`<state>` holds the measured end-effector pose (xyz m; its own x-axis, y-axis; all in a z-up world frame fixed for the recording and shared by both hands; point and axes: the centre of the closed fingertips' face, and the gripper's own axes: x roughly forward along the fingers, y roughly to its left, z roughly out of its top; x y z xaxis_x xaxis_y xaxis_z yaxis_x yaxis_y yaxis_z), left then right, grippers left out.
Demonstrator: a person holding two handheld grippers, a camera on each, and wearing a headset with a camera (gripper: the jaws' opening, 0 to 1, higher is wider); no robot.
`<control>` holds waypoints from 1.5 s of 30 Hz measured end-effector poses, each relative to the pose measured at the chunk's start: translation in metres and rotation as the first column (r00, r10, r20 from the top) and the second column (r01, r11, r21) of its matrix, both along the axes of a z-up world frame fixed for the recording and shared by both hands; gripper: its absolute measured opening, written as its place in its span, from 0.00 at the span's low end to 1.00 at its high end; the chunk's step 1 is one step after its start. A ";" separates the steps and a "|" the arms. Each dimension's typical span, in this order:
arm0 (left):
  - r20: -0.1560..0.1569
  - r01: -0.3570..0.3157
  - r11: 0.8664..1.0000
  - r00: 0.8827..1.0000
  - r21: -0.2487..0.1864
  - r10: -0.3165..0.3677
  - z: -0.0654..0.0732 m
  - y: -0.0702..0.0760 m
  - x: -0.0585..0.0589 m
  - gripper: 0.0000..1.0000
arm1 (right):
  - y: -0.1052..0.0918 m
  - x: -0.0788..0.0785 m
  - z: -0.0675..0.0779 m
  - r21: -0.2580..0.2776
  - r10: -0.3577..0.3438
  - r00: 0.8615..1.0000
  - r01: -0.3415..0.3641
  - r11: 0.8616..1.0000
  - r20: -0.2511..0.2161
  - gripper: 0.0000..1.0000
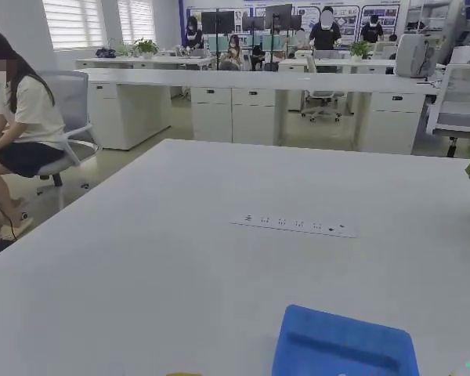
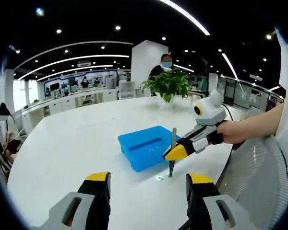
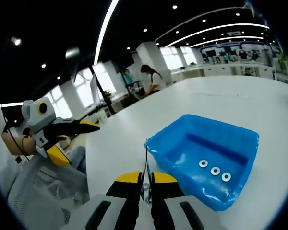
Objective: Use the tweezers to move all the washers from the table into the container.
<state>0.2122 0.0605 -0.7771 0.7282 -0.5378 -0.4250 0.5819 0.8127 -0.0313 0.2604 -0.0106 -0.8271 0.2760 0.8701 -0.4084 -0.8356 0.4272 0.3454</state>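
Where the tweezers [image 2: 173, 148] point tip-down at the white counter [image 2: 72, 153] in the left gripper view, one loose washer [image 2: 159, 178] lies flat just beside the tip, at about 9 o'clock from it. I cannot tell whether the tip touches it. The right tool [image 2: 175, 152] reaches in from 3 o'clock, its yellow-tipped jaws pinched onto the tweezers' shaft.

In the right gripper view, that tool's jaws stand almost closed with the thin tweezers upright between them. The blue container [image 3: 230, 139] sits near them at about 2 o'clock.

By count there is one pair of tweezers, one container and one loose washer on the counter. Three washers [image 3: 214, 170] lie in a short row on the container's floor. Each is a small, flat, silvery ring with a round hole.

The left tool [image 2: 149, 178] has its jaws spread wide and grips nothing. It hangs over the counter at 6 o'clock of the container.

In the head view the container lies at 5 o'clock on the counter.
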 end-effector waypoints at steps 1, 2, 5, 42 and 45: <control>0.000 0.000 1.000 1.000 0.000 0.000 0.000 0.000 0.000 0.63 | 0.001 -0.001 0.000 -0.007 0.008 1.000 -0.008 1.000 0.011 0.04; -0.001 0.001 1.000 1.000 0.002 -0.001 0.000 0.000 0.000 0.63 | 0.002 -0.002 0.001 -0.025 0.029 0.999 -0.028 0.999 0.041 0.04; -0.001 0.004 1.000 1.000 0.004 -0.004 0.000 0.000 0.000 0.63 | 0.007 -0.007 0.002 -0.068 0.091 0.990 -0.084 0.994 0.104 0.04; 0.012 -0.002 1.000 1.000 -0.005 0.002 0.004 0.001 0.001 0.61 | 0.013 0.005 0.059 -0.022 0.101 0.985 -0.099 0.995 0.137 0.03; 0.012 0.002 1.000 1.000 0.000 -0.002 0.003 0.001 0.000 0.61 | 0.010 0.013 0.065 -0.002 0.088 0.989 -0.088 0.996 0.123 0.03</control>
